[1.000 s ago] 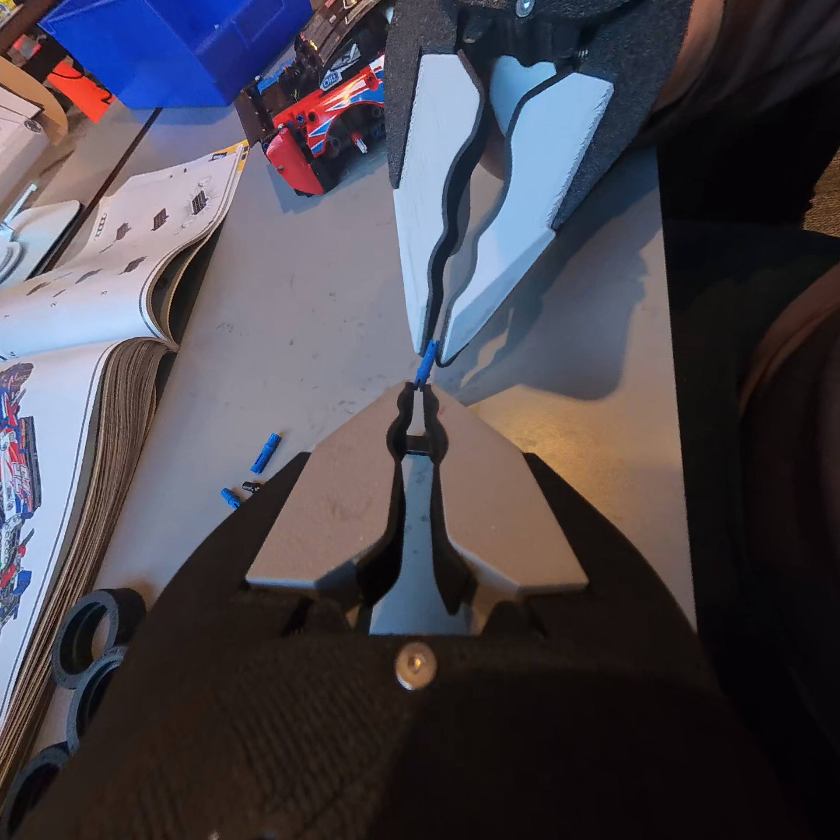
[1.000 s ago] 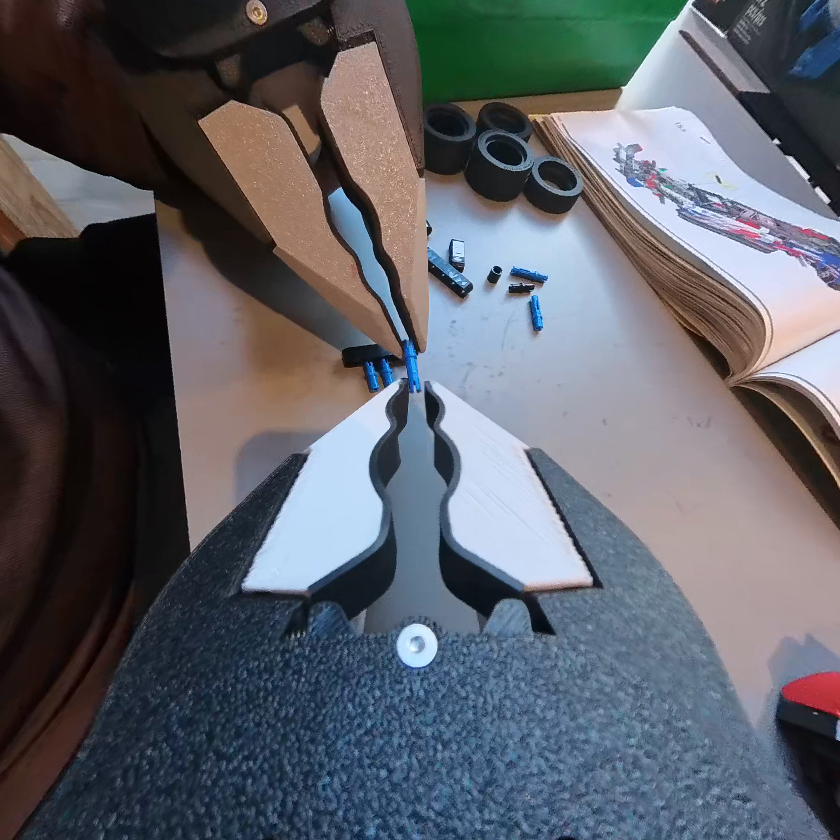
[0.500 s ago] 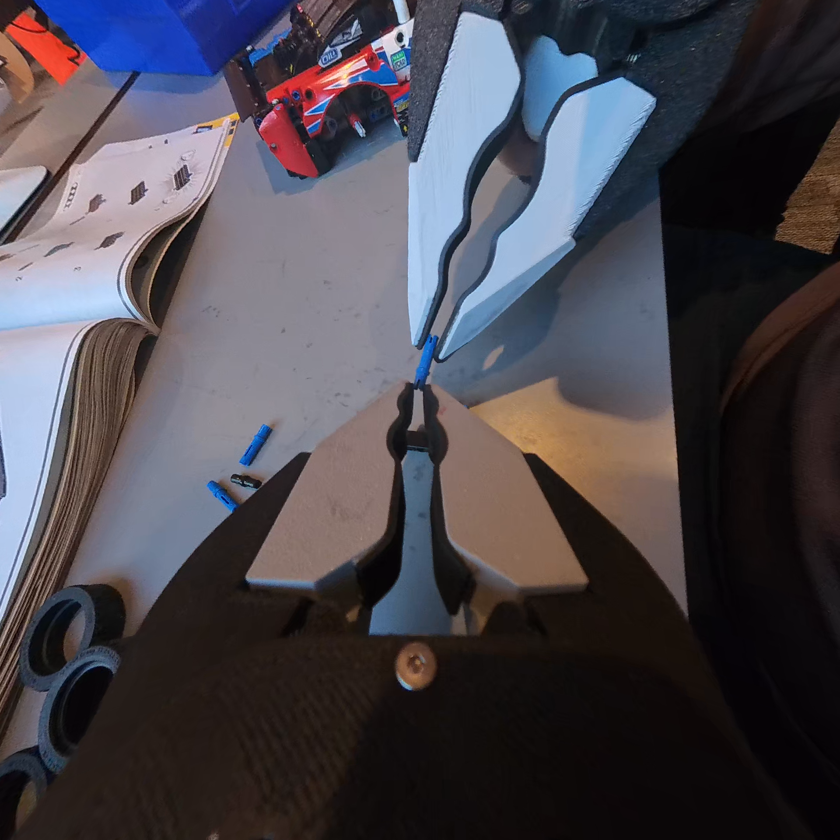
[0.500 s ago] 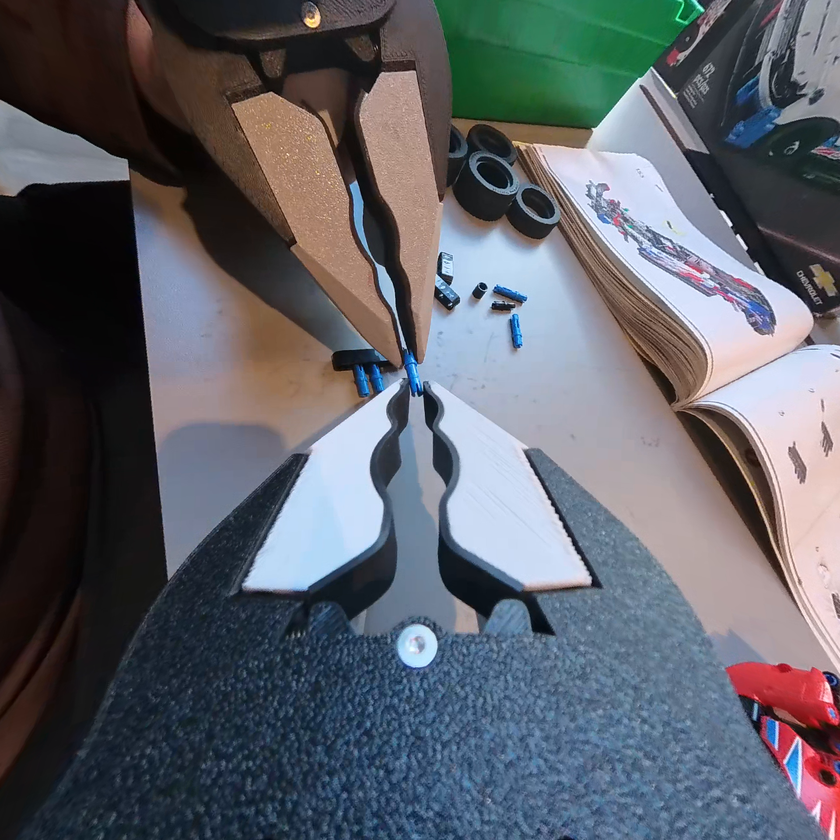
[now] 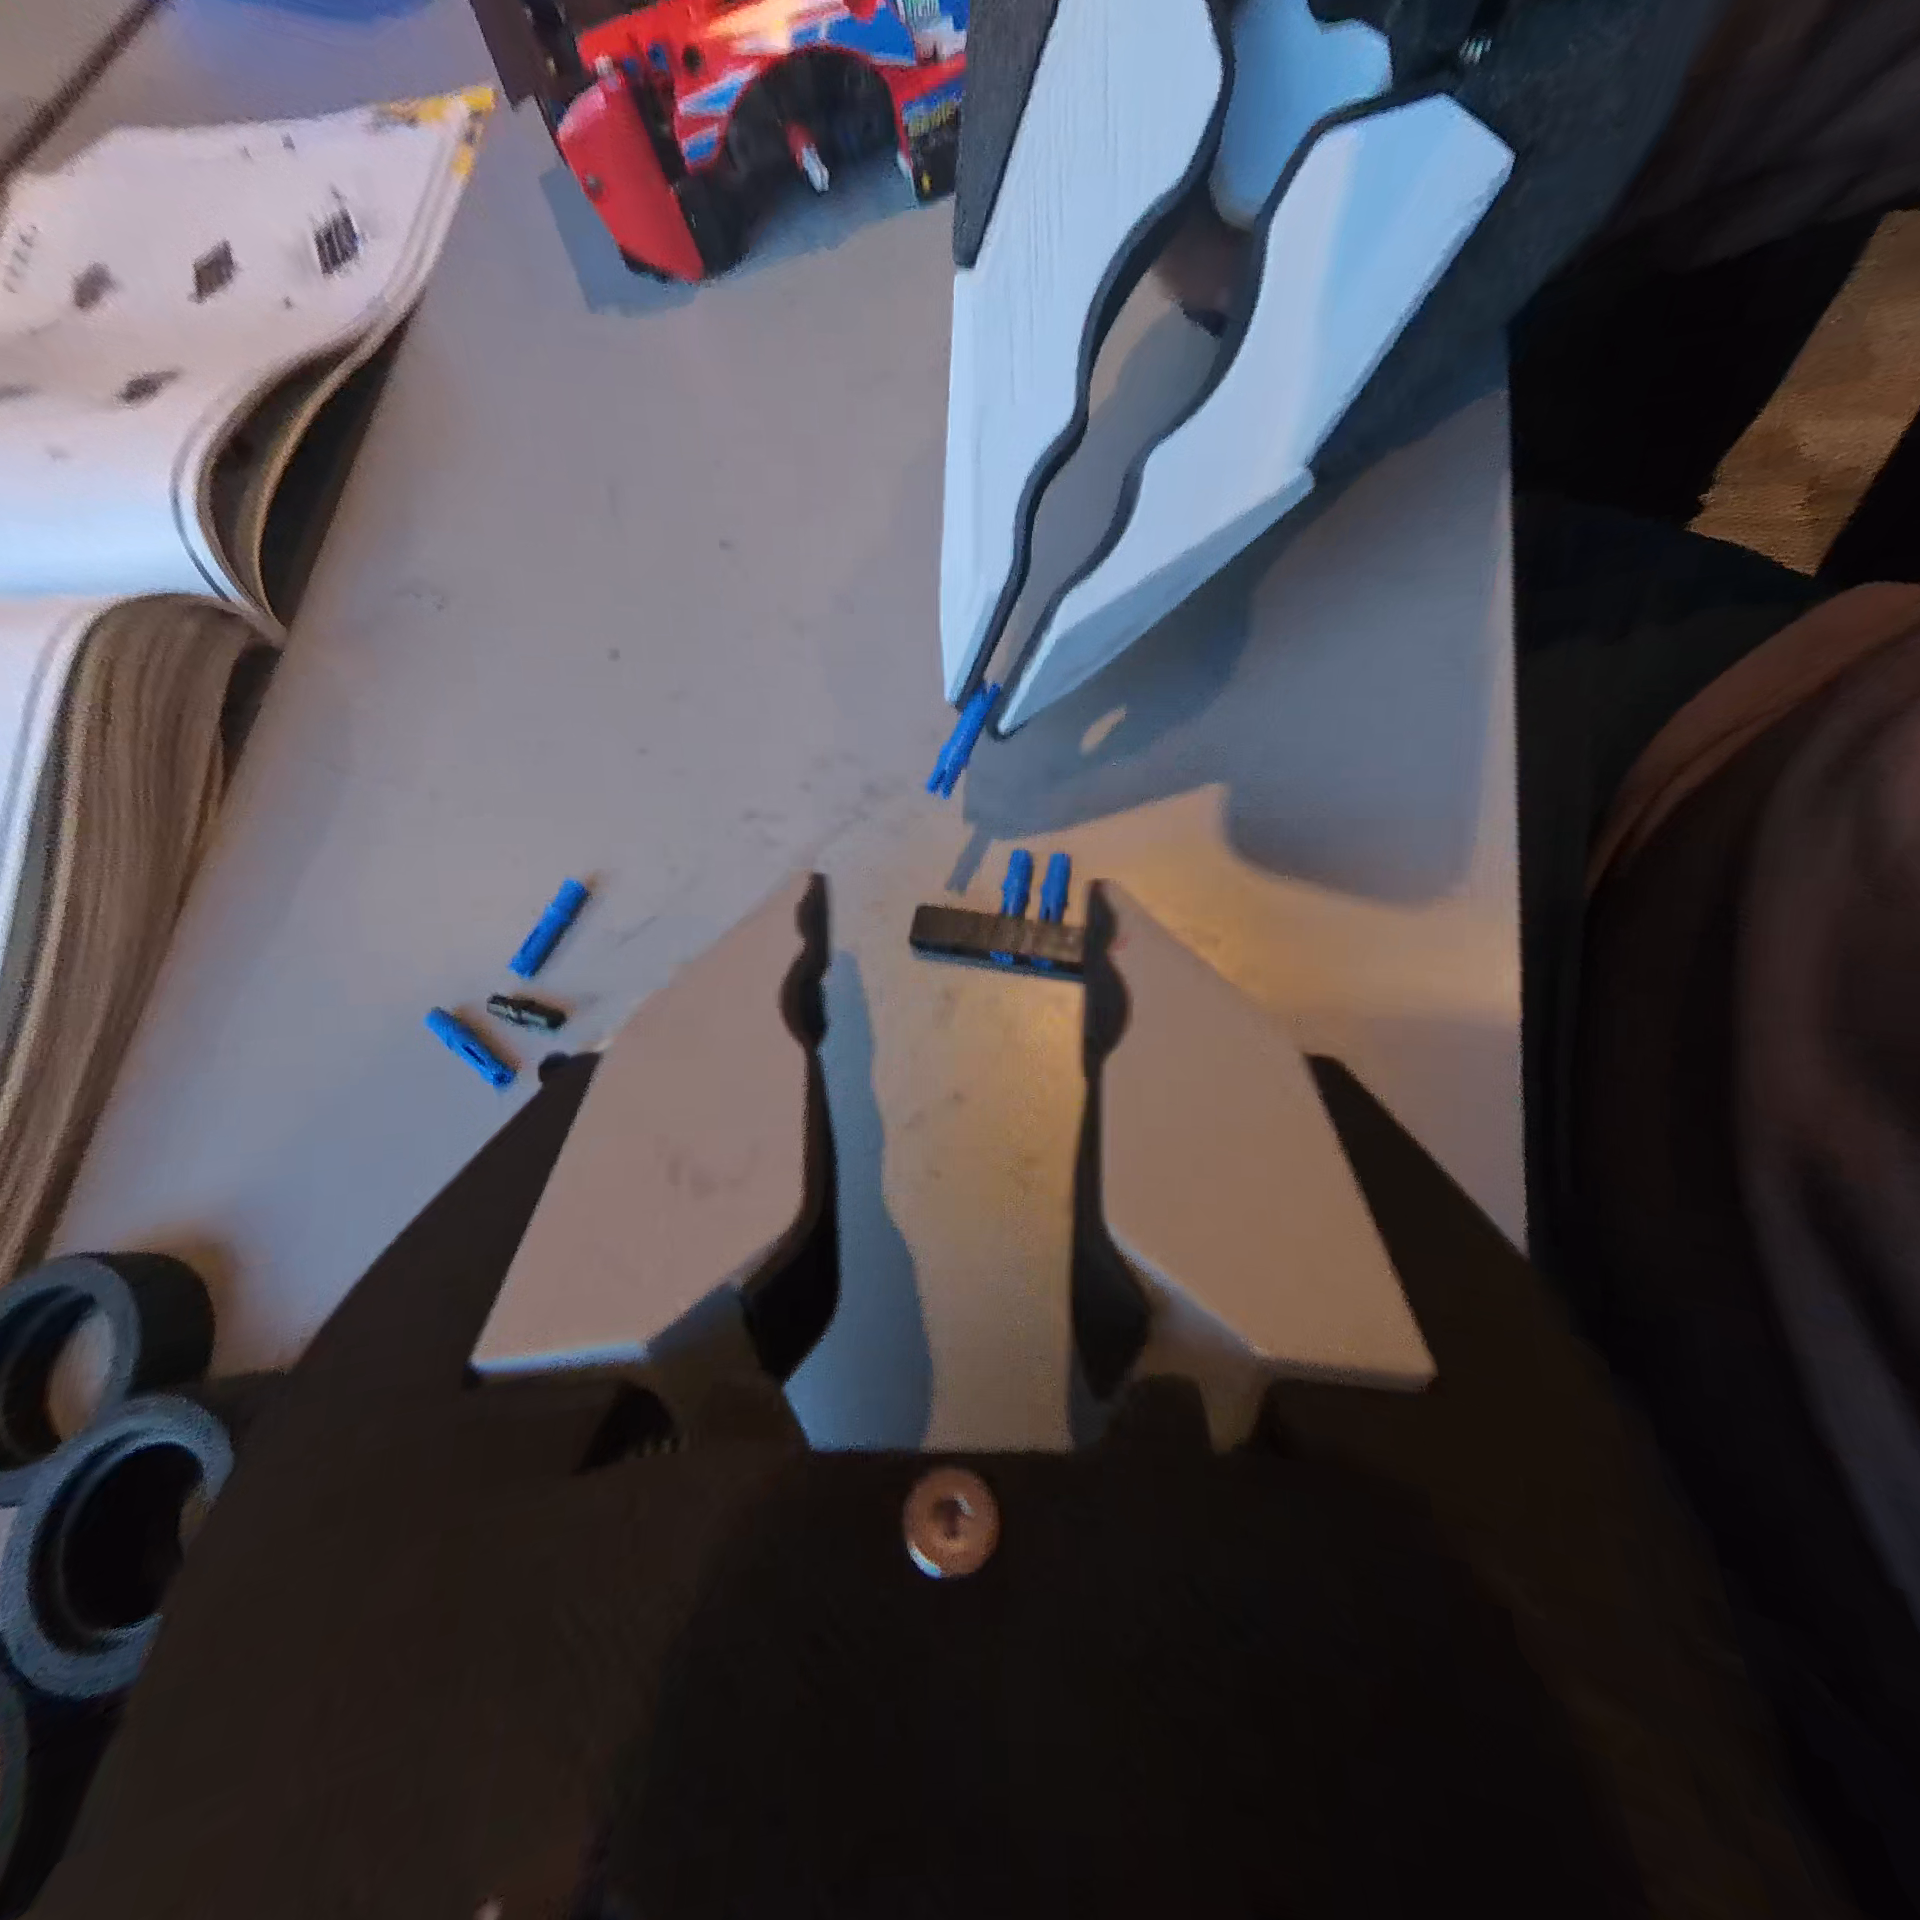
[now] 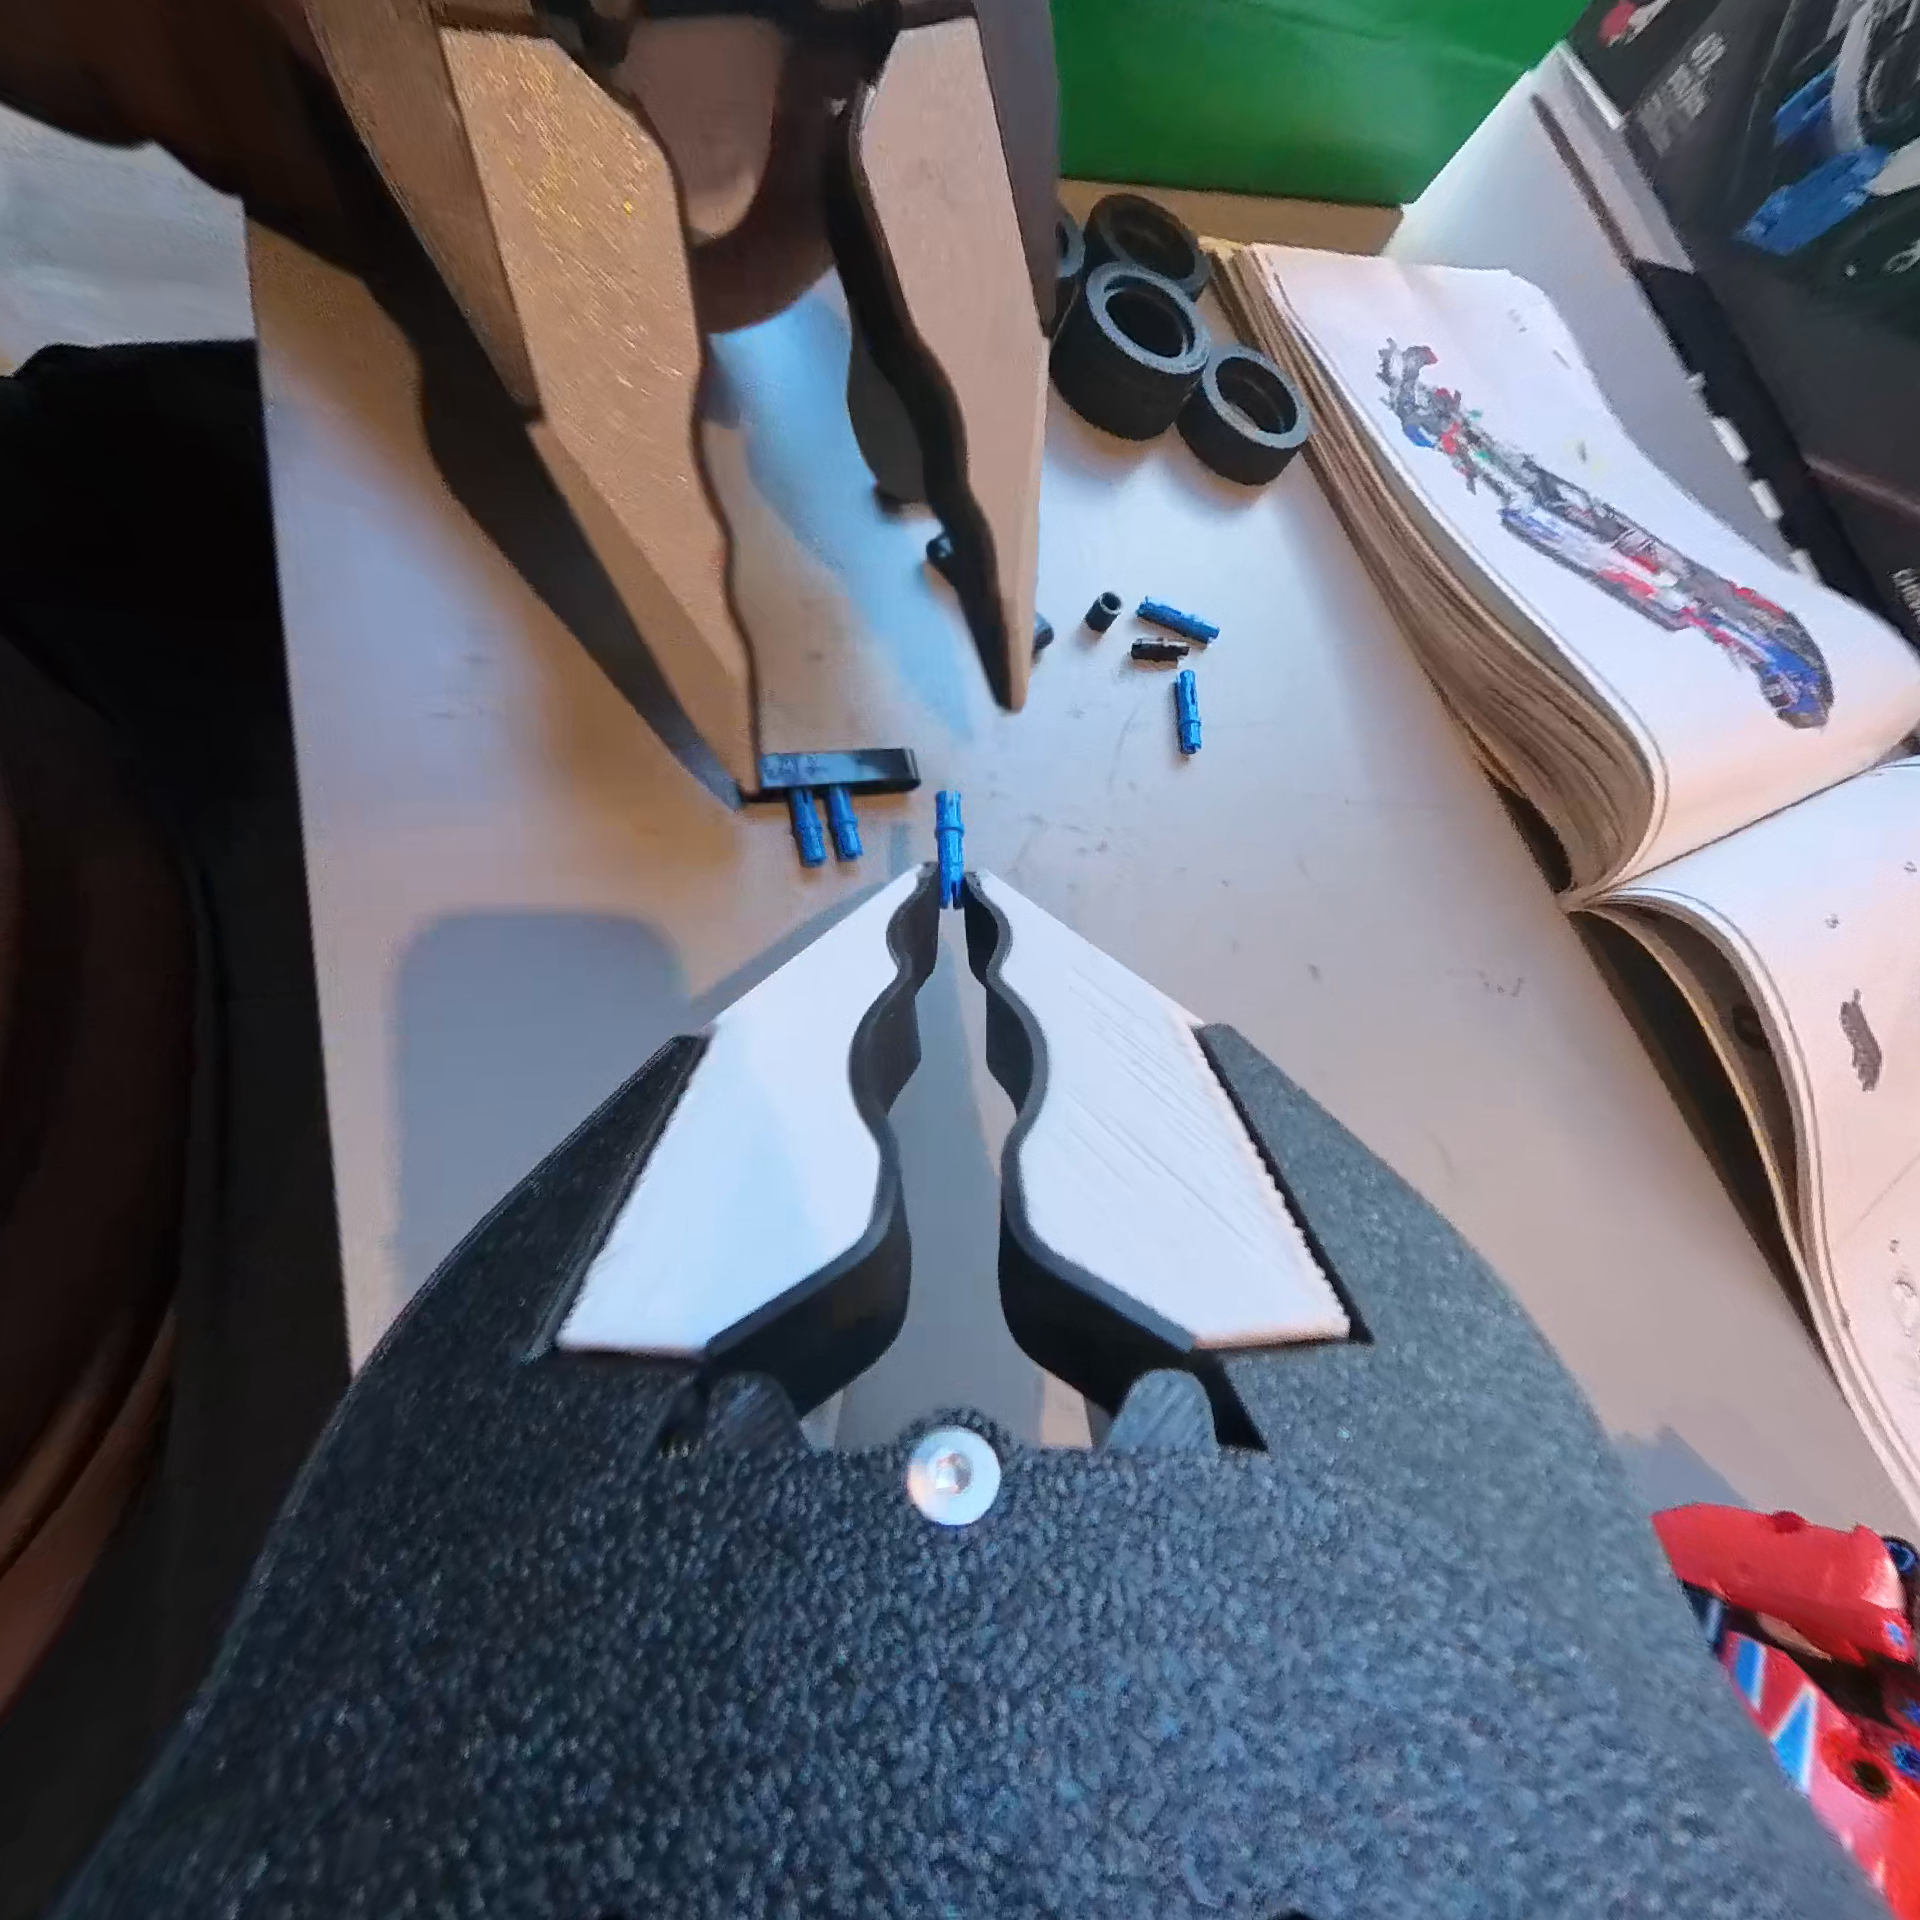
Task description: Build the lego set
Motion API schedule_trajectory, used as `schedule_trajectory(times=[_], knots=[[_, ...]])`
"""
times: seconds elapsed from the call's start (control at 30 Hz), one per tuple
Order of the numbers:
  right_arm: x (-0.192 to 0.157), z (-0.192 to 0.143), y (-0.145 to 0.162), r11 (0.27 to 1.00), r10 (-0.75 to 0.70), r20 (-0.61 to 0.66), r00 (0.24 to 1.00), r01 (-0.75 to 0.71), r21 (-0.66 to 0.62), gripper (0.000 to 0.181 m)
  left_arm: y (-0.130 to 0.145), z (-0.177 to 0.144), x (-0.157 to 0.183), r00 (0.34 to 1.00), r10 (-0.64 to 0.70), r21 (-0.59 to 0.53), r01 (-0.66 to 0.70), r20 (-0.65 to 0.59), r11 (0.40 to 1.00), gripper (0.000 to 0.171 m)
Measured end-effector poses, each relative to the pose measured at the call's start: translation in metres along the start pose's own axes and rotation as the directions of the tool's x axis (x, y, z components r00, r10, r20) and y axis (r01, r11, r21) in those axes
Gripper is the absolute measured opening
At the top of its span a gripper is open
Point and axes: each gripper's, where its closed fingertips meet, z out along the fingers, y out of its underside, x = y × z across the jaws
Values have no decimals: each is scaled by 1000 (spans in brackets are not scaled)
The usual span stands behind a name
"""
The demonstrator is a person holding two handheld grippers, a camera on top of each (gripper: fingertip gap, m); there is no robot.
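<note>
Desk (image 5: 644, 582) is pretty cluttered: open instruction book (image 6: 1621, 582) along one edge, black tires (image 6: 1153, 332) by its far corner. Left gripper (image 5: 951, 894) is spread wide, and the black beam (image 5: 997, 937) with two blue pegs lies flat just inside its right fingertip. Right gripper (image 6: 948, 883) is pinched tight on a blue pin (image 6: 949, 831), hovering just beside that beam, not touching.

Your desk (image 6: 1299, 935) carries an open instruction book (image 6: 1558, 582), black tyres (image 6: 1143, 343), a black beam (image 6: 842, 767) with two blue pins, loose pins (image 6: 1188, 709), and the red car (image 5: 748, 125).
</note>
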Motion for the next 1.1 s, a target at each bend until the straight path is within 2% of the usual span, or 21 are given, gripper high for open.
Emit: schedule_trajectory(times=[0.07,0.13,0.27,0.37,0.53,0.77,1.1], knots=[[-1,2,4,999,25,54,998,-24,-21,4,7,-2,0,999,-40,-28,39,-36,999,61],[-4,6,10,997,64,124,990,-57,-56,4,11,-2,1,995,-59,-47,55,-74,997,63],[-8,16,14,985,155,243,957,-133,-105,4,18,5,8,986,-79,-112,62,-149,992,56],[-10,20,13,981,180,305,935,-147,-129,4,16,6,7,985,-81,-107,65,-151,992,49],[-12,22,8,982,179,353,918,-147,-116,4,15,7,5,986,-79,-105,64,-144,992,38],[-11,22,11,982,183,373,910,-151,-113,4,14,7,8,980,-85,-103,67,-181,992,47],[-14,22,8,983,178,376,909,-151,-101,4,13,9,11,982,-51,-101,33,-183,994,38]])
